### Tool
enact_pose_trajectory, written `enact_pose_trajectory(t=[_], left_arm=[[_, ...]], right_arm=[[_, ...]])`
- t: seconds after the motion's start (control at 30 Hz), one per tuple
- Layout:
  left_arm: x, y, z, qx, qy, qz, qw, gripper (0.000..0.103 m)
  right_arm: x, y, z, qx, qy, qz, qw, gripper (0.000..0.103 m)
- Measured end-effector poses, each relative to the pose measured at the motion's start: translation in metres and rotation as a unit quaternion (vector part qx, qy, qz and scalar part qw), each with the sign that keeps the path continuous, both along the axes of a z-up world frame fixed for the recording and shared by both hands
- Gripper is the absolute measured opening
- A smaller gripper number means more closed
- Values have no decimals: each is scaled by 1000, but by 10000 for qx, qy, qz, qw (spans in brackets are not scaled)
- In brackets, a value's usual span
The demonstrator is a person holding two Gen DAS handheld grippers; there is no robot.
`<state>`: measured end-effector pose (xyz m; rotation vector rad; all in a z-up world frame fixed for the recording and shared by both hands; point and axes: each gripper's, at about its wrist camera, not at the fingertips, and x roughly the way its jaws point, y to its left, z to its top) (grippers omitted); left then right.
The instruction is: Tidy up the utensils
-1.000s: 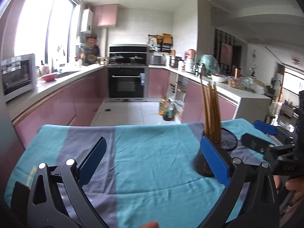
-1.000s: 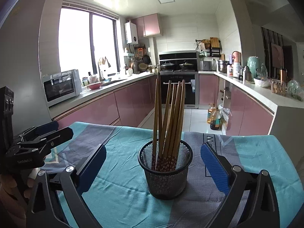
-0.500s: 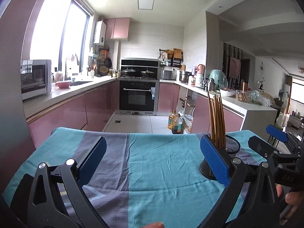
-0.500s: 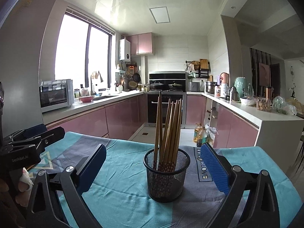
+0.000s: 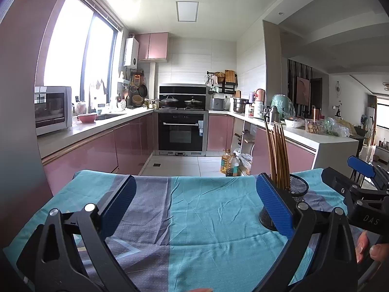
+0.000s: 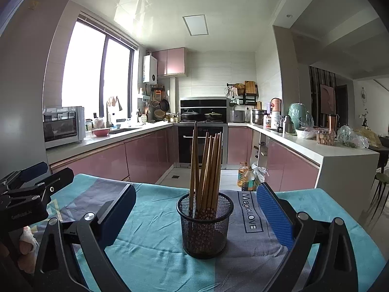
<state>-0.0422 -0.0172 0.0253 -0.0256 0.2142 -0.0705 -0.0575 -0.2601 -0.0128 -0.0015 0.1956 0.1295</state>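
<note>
A black mesh cup (image 6: 205, 223) stands upright on the cloth-covered table (image 6: 150, 248). Several brown wooden chopsticks (image 6: 206, 168) stand in it, leaning slightly. My right gripper (image 6: 194, 209) is open and empty, its blue pads to either side of the cup and nearer to me. In the left wrist view the cup (image 5: 297, 189) and chopsticks (image 5: 278, 155) sit at the right, partly behind my right pad. My left gripper (image 5: 194, 202) is open and empty over bare cloth. Each gripper shows at the other view's edge (image 5: 359, 189) (image 6: 26, 194).
The table carries a teal and grey-purple cloth (image 5: 194, 219); its far edge drops to a tiled kitchen floor (image 5: 184, 164). Pink cabinets, an oven (image 5: 181, 131) and cluttered counters lie beyond. Oil bottles (image 5: 229, 164) stand on the floor.
Both views have tilted upward and drawn back slightly, showing more ceiling. The cup and chopsticks have stayed in place. Both grippers stay open.
</note>
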Motion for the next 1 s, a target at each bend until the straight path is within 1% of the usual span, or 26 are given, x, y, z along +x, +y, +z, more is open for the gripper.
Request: enact_pose_trajectory(t=[1.0], left_arm=[[-10,-5,1,-81,-16,-22,10000,97]], right_arm=[[-12,-1,9,-21,-64,-182,9998,96]])
